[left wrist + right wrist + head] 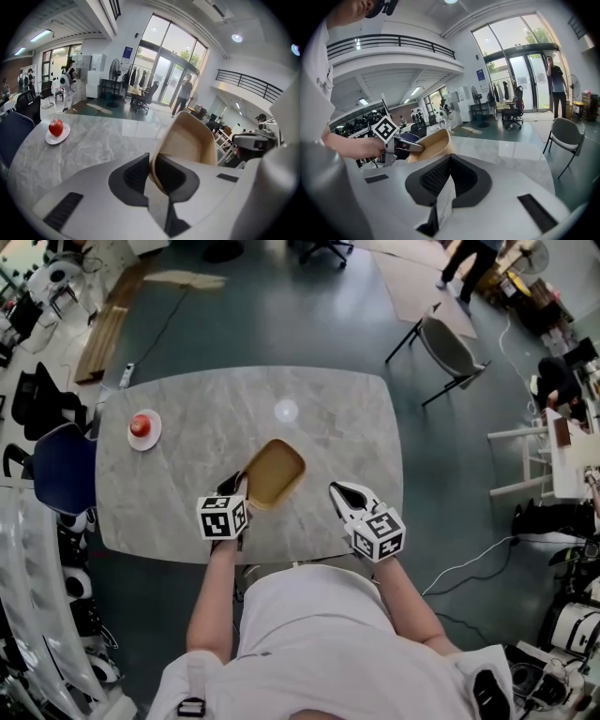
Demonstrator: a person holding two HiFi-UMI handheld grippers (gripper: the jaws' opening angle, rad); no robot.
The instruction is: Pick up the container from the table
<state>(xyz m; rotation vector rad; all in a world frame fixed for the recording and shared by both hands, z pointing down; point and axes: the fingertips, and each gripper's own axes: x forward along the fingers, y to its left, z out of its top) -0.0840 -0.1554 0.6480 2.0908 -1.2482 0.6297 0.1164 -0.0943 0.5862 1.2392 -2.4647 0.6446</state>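
A shallow tan container [275,472] hangs tilted just above the grey marble table [187,493]. My left gripper [241,484] is shut on its near left rim. In the left gripper view the rim sits pinched between the black pads [139,172], and the container [190,140] rises beyond them. My right gripper [339,493] hovers to the right of the container, apart from it, jaws together with nothing in them. The right gripper view shows its own jaws [449,160] shut and the container [431,145] held by the left gripper [408,147].
A red apple [141,424] lies on a small white plate [151,438] at the table's far left, also seen as the apple [56,127]. A grey chair [450,348] stands beyond the far right corner and a blue chair [66,470] at the left edge. People stand farther off.
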